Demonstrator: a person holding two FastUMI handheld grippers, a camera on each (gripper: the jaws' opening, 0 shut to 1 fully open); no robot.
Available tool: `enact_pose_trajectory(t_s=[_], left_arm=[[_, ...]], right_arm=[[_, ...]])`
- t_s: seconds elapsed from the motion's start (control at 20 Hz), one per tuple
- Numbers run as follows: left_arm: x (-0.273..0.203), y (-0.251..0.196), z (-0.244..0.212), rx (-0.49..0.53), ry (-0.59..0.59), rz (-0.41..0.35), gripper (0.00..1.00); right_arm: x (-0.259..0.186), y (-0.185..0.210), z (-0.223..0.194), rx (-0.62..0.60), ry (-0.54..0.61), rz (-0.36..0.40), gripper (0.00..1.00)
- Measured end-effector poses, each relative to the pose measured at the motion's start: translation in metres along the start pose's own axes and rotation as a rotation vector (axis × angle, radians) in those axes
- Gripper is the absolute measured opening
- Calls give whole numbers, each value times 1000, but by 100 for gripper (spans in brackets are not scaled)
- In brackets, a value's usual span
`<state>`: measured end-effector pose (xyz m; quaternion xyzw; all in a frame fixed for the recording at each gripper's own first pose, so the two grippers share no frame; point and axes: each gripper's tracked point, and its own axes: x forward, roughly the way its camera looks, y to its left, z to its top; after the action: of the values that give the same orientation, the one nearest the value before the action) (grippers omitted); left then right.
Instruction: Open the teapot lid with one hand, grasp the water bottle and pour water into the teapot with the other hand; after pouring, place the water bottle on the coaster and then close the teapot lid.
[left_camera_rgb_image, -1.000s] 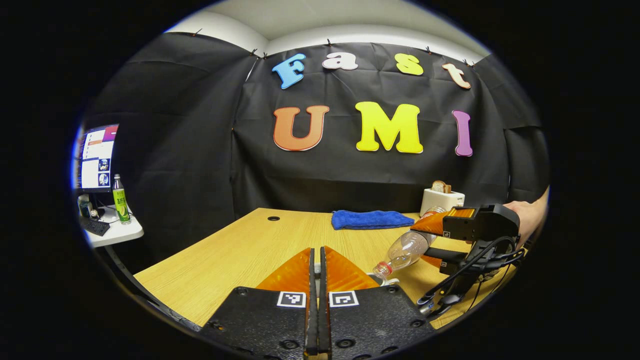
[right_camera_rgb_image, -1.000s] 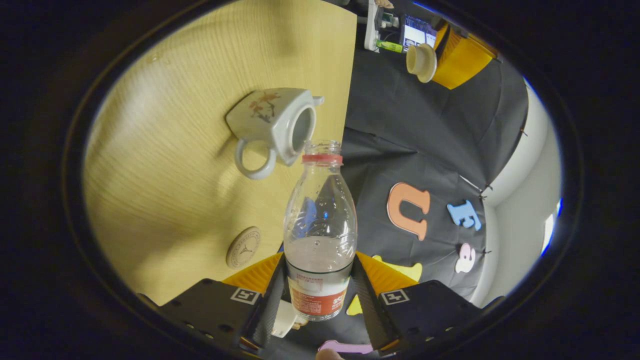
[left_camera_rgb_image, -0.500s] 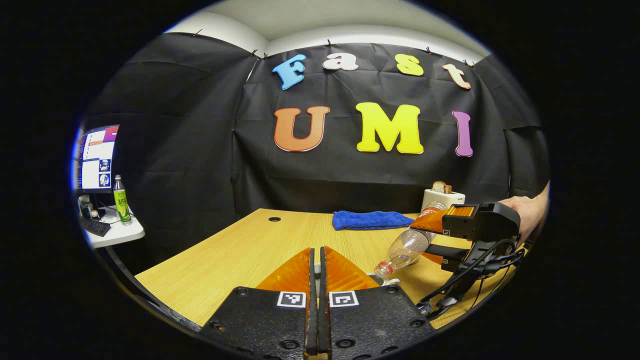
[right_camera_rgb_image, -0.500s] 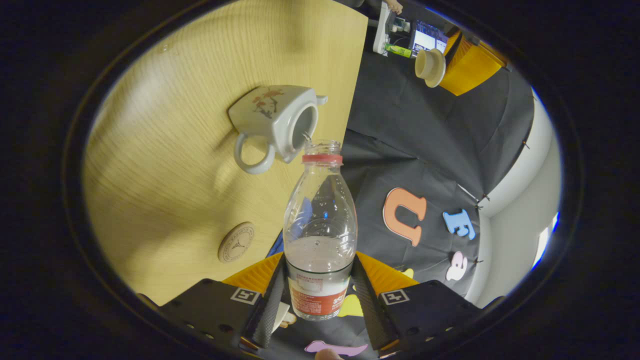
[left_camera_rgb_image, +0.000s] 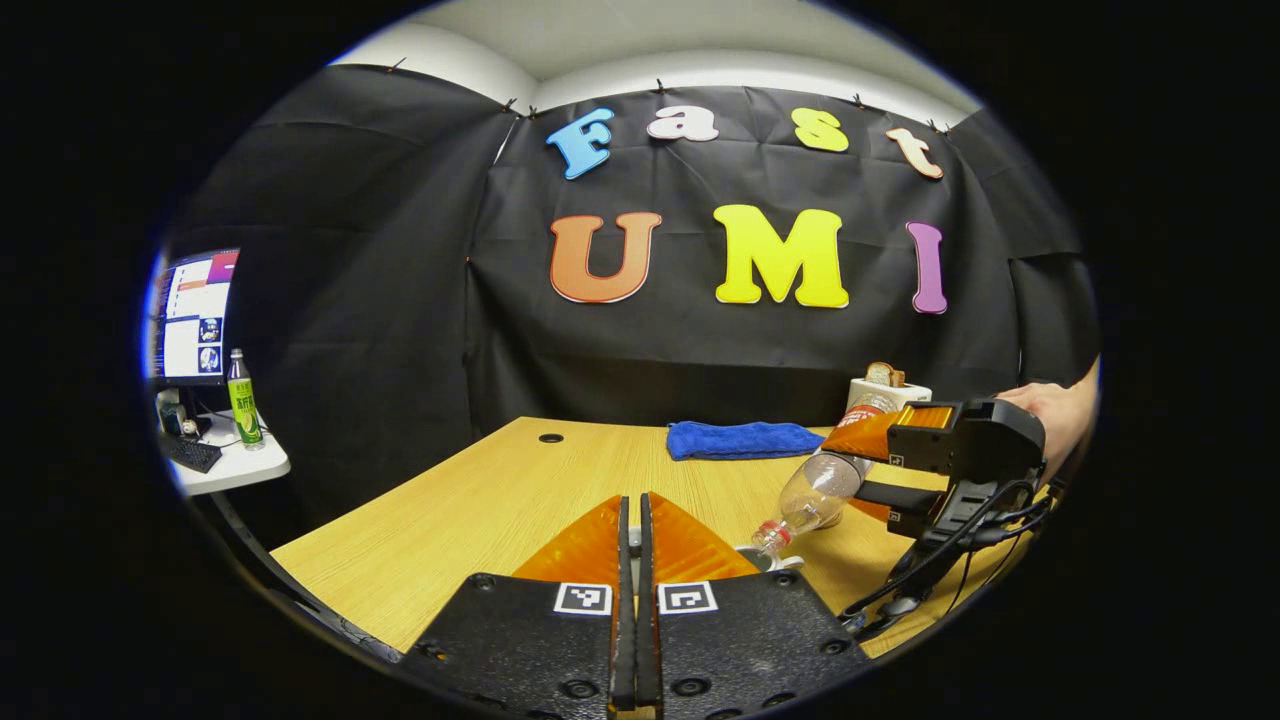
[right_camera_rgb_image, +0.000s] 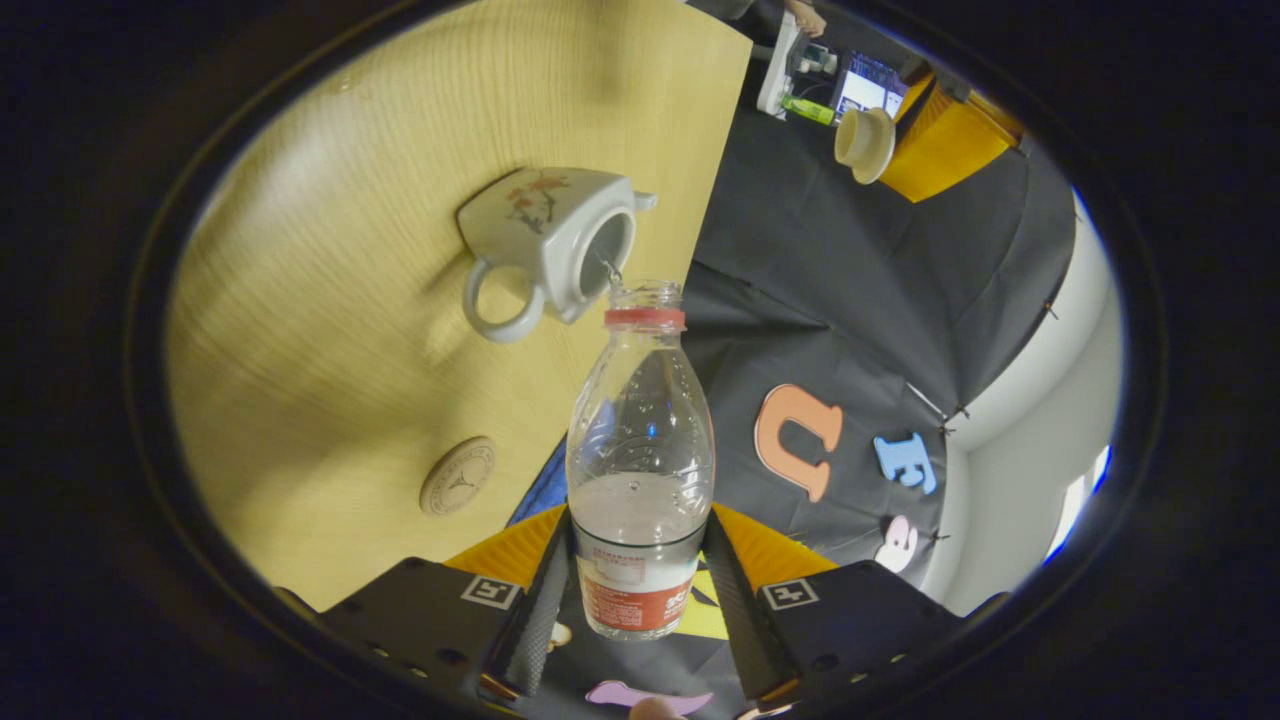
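- The right gripper (right_camera_rgb_image: 637, 560) has its jaws clenched on the clear plastic water bottle with a red neck ring (right_camera_rgb_image: 640, 450). Both fingers press on the bottle's sides, down by the label.
- The bottle is tipped over, with its open mouth right at the opening of the white square teapot with a flower picture (right_camera_rgb_image: 545, 240). A thin bit of water seems to drip from the mouth into the pot.
- The teapot sits on the light wooden desk (right_camera_rgb_image: 330, 330), with its lid off. I cannot tell how much water is in it, because the inside looks dark.
- The bottle has only a little water left, gathered near the label end.
- The left gripper (left_camera_rgb_image: 630, 540) has its jaws closed tight. In the right gripper view, they hold the small round white teapot lid (right_camera_rgb_image: 863, 143) up in the air, away from the pot.
- What could go wrong: the bottle mouth is near the rim of the pot. If the hand shakes or tips too fast, I think water could spill on the desk.
- The bottle is thin and smooth, so it may slip if the squeeze gets weak.
- The lid is small. It could drop and break if the left jaws let go.
- The round tan coaster (right_camera_rgb_image: 457, 476) lies flat on the desk, near the teapot, with nothing on it. The bottle should go there next.
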<state>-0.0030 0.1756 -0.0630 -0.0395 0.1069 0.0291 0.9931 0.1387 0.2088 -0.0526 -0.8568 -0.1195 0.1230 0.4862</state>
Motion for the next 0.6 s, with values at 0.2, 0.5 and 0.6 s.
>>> enact_pose_trajectory(t_s=[0.2,0.5,0.6], left_arm=[[0,2,-1,0,4,1,3],[1,3,-1,-1,2,-1,3],[0,3,0,-3,3,0,3]], right_arm=[[3,-6,0,-18,-1,-5,72],[4,-16,-2,-65,-5,-18,72],[3,-17,-1,-86,-7,-21,72]])
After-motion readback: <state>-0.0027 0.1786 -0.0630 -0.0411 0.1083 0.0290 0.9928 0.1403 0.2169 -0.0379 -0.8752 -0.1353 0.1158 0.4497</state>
